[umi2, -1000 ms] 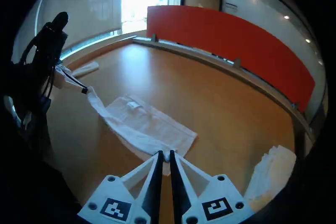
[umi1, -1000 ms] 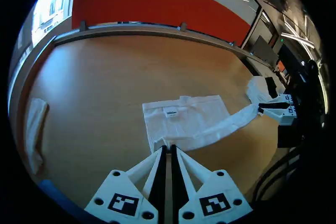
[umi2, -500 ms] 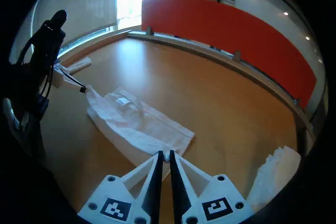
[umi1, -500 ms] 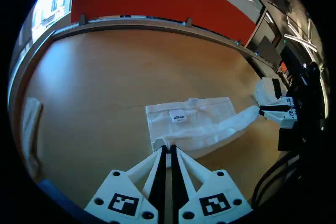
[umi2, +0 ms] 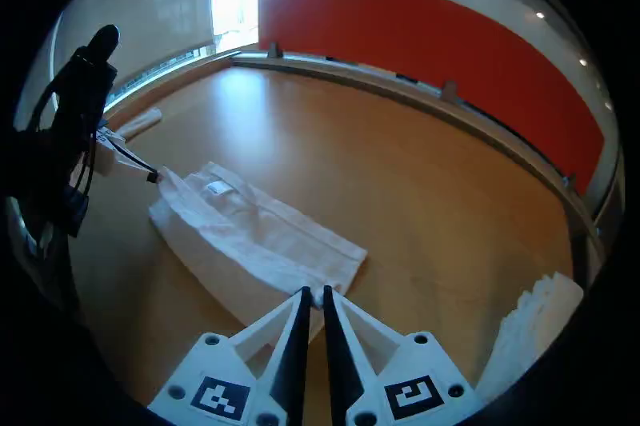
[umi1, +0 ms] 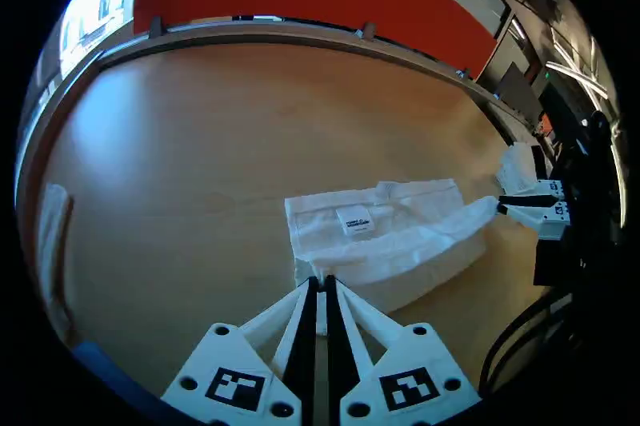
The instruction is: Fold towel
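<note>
On table, left gripper, right gripper pinch towel (near edge raised).

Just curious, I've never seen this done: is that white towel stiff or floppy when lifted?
Probably floppy: the towel sags in a soft fold between the left hand-held gripper and the right hand-held gripper. Likely light, since pinched corners alone carry its raised edge.
</note>
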Motion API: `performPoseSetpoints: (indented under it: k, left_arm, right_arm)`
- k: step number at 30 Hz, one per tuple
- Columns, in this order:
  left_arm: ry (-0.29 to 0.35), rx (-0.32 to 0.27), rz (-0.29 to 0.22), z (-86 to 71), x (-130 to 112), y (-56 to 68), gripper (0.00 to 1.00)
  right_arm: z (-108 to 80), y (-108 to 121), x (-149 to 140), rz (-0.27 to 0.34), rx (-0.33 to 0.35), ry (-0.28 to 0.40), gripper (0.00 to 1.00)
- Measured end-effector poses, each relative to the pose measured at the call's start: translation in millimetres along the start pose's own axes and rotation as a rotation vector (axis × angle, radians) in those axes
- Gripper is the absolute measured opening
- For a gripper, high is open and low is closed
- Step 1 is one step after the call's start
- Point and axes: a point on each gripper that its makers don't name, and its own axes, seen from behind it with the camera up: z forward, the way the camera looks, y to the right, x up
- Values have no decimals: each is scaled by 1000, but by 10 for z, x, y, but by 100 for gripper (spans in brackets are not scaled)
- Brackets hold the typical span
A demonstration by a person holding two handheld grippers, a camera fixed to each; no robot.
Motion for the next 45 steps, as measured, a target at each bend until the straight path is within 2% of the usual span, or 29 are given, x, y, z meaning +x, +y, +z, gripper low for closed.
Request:
performPoseSetpoints:
  k: [9, 18, 22, 25, 29, 30, 33, 35, 36, 37, 45]
  left_arm:
    - [-2, 18, -14, 212, 136, -89, 8]
    - [-11, 40, -31, 336, 191, -162, 12]
    - [-10, 56, -38, 334, 213, -208, 24]
    - [-6, 65, -45, 323, 233, -235, 30]
    - [5, 84, -44, 281, 248, -293, 44]
    - [8, 91, -43, 266, 249, -314, 47]
    - [16, 111, -36, 221, 241, -361, 68]
    - [16, 115, -35, 202, 222, -366, 82]
    - [17, 116, -34, 192, 211, -369, 89]
    - [17, 118, -35, 187, 205, -370, 90]
    - [22, 129, -35, 144, 189, -368, 95]
  right_arm:
    - [193, 103, 5, 19, -11, -7, 12]
    - [329, 179, 25, 34, -35, -11, 15]
    - [342, 220, 35, 33, -51, -9, 19]
    - [342, 275, 39, 28, -70, -11, 22]
    - [315, 349, 71, 23, -96, -3, 34]
    - [304, 369, 80, 23, -102, 0, 41]
    - [274, 402, 86, 27, -112, 5, 62]
    - [254, 400, 88, 31, -112, 10, 81]
    - [243, 399, 89, 34, -111, 13, 86]
    - [236, 397, 88, 37, -111, 14, 90]
    - [181, 368, 72, 49, -106, 20, 90]
